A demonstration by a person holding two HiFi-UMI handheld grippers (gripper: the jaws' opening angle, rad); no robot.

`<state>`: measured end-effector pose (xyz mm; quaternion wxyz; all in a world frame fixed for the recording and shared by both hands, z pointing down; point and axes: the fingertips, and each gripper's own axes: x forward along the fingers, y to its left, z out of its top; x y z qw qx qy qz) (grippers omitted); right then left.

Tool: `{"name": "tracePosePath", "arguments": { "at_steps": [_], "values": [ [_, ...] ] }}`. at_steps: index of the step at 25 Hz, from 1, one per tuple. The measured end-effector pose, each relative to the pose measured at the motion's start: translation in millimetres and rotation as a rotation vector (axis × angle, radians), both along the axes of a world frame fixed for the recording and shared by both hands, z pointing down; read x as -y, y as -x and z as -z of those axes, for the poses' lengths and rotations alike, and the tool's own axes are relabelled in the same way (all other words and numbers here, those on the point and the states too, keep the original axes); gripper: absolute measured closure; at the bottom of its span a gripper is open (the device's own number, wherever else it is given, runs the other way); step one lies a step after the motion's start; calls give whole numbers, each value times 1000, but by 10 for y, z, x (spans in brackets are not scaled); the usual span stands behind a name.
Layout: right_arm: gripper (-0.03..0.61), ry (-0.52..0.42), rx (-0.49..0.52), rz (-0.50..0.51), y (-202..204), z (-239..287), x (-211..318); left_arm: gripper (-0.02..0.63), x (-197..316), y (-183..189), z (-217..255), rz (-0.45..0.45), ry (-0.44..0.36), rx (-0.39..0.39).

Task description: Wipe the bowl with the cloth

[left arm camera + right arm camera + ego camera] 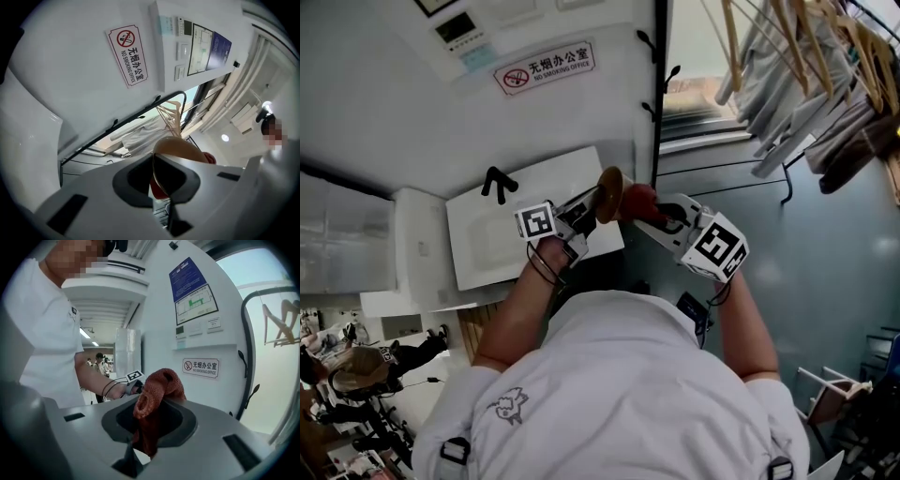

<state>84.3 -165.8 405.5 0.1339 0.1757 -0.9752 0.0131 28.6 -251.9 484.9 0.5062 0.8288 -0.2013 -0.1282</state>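
Rust-red knit cloth (pixel 159 390), tan bowl (pixel 183 150), red-bordered white sign (pixel 546 67)

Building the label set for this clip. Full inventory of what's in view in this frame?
bowl: 1, tan-brown, raised on edge in front of the person, rim between the left jaws
cloth: 1, rust red, bunched next to the bowl, between the right jaws
no-smoking sign: 1, white with red, on the wall ahead
white surface: 1, white, under the left arm
hangers: several, wooden, upper right
garments: several, pale grey, hung upper right
shirt: 1, white, bottom of the head view
left hand-held gripper: 1, white, shut on the bowl
right hand-held gripper: 1, white, shut on the cloth
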Motion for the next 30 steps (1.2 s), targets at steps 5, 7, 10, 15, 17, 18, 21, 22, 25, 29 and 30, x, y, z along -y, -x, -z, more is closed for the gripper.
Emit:
{"name": "tracePosePath", "arguments": {
  "at_steps": [5, 7, 10, 15, 17, 18, 21, 22, 25, 29, 30],
  "values": [
    [499, -18, 123, -38, -75, 317, 134, 591, -201, -111, 131, -85, -42, -48],
    [499, 14, 191, -21, -112, 433, 159, 591, -282, -152, 286, -125, -81, -119],
    [499, 80, 322, 33, -119, 620, 119, 591, -407, -194, 555, -205, -165, -236],
    [499, 130, 430, 89, -43, 756, 65, 590, -597, -225, 870, -309, -280, -313],
    [499, 169, 465, 104, -22, 733, 79, 589, -676, -234, 972, -341, -316, -346],
    [500, 190, 484, 109, -16, 715, 90, 589, -699, -233, 1021, -345, -330, -365],
    [500, 238, 492, 99, 13, 555, 149, 589, -675, -218, 1155, -318, -344, -433],
    [500, 250, 481, 92, 33, 466, 162, 589, -640, -218, 1183, -300, -341, -449],
    [500, 296, 523, 71, 34, 307, 170, 589, -505, -243, 1197, -250, -336, -434],
    [499, 331, 525, 62, 113, 171, 124, 588, -267, -211, 1225, -132, -286, -428],
    [499, 340, 518, 71, 159, 130, 87, 584, -182, -183, 1216, -83, -274, -415]
  ]
}}
